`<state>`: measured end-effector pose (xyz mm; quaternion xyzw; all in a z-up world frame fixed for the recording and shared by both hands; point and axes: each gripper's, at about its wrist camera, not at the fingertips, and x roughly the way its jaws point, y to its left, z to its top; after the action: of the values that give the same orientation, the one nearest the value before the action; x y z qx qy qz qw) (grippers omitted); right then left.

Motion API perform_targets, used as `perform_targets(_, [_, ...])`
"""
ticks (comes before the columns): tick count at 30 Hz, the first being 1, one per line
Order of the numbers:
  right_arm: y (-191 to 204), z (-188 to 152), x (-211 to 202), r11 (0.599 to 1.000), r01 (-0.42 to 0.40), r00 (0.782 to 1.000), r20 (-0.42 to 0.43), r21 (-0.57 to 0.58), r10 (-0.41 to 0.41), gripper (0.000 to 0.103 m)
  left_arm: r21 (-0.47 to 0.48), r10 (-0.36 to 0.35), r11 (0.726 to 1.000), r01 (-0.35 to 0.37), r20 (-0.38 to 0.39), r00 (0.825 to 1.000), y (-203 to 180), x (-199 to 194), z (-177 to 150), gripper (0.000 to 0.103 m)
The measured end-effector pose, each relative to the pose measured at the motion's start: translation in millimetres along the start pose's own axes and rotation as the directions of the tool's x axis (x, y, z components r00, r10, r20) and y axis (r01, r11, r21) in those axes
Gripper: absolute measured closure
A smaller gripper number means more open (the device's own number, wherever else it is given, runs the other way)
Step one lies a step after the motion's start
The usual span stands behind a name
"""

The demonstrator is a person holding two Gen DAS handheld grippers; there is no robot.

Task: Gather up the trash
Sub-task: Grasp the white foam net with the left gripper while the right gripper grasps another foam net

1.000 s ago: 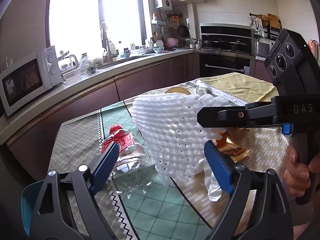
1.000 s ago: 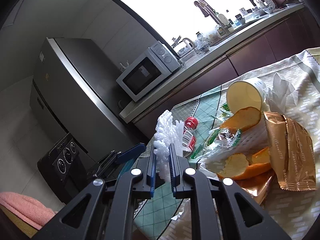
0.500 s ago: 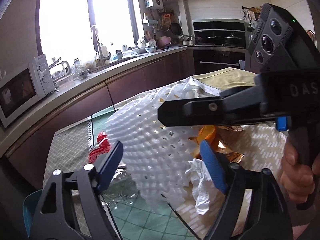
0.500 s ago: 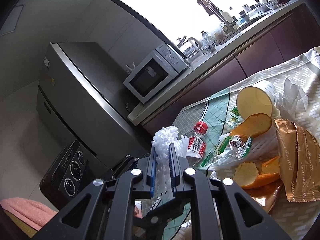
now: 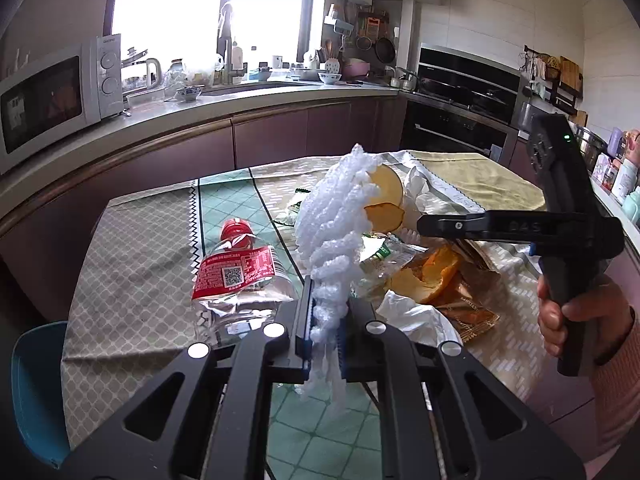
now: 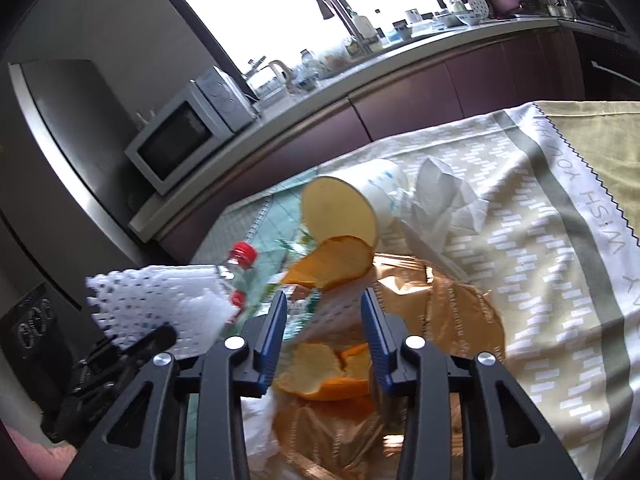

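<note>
- Two hand-held grippers are at work over the desk (image 5: 132,288), which is covered with patterned cloths.
- The left hand-held gripper (image 5: 324,332), at the bottom middle of its own view, is closing on the white foam net (image 5: 336,240). Its blue pads already pinch the net's lower end, and the rest of the net stands up above them.
- The right hand-held gripper (image 6: 325,340) is opening, with nothing between its blue pads. In the left view its long black body sits at the right of the frame, held by a hand (image 5: 560,312).
- The other trash lies in a heap in the middle of the desk: a squashed bottle with a red cap (image 5: 240,276), a paper cup (image 6: 352,208) on its side, orange peel (image 6: 332,376), a gold wrapper (image 6: 452,308) and crumpled white tissue (image 6: 444,188).
- I think the step in hand is passing the net across so the left side has it alone.
- To do it well, keep the left pads squeezed tight on the net, since it is soft and springy and could slip out.
- Let the right pads open wide before that hand pulls away, so the net's holes do not snag on them.
- Lift the net clear of the heap so it does not drag the wrapper or peel along.
- No bin shows in either view, so I cannot tell where the net should go.
</note>
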<state>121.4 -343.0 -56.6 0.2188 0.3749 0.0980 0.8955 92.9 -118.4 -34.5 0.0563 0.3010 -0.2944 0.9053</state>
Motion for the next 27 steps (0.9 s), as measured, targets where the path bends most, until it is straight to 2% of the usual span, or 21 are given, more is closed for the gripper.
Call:
perform_targets(2, [-5,2,13,0.996,0.083,0.995,-0.046,-0.012,-0.084,0.066,-0.005,-0.006,1.0,0.006,-0.003,1.0,3,-2,-2,0.093])
perform_targets(4, [-3,-1,20,0.991,0.128,0.989,-0.07,-0.049,-0.131,0.062,-0.009,-0.013,1.0,0.013,-0.004,1.0,5,-4,-4,0.093])
perform_targets(6, [-3,-2,26,0.994,0.098,0.992,-0.081,-0.04,-0.101,0.051,-0.02,-0.027,0.999,0.027,-0.009,1.0,9,-4,-5,0.093])
perform_targets(8, [-2,-2,30,0.997,0.067,0.994,-0.08,-0.025,-0.069,0.05,-0.034,-0.041,0.999,0.04,-0.012,0.999,12,-5,-5,0.093])
perform_targets(10, [-2,-4,32,0.998,0.054,0.996,-0.076,-0.012,-0.055,0.067,-0.038,-0.038,0.999,0.038,-0.011,0.999,13,-6,-6,0.093])
perform_targets(11, [-2,-4,34,0.999,0.052,0.996,-0.077,-0.011,-0.053,0.08,-0.041,-0.043,0.998,0.043,-0.012,0.999,14,-6,-7,0.093])
perform_targets(12, [-3,-4,34,0.999,0.049,0.996,-0.076,-0.005,-0.05,0.089,-0.04,-0.042,0.998,0.042,-0.01,0.999,14,-8,-7,0.093])
perform_targets(15, [-2,-6,22,0.999,0.042,0.998,-0.045,-0.005,-0.042,0.094,-0.037,-0.049,0.998,0.049,-0.001,0.999,15,-15,-7,0.093])
perform_targets(24, [28,4,-30,0.991,0.078,0.993,0.1,-0.111,-0.067,0.095,-0.034,-0.055,0.998,0.056,0.033,0.998,30,-45,-6,0.093])
perform_targets(27, [41,9,-42,0.976,0.144,0.981,0.15,-0.163,-0.12,0.096,-0.043,-0.045,0.998,0.047,0.05,0.998,37,-56,-6,0.093])
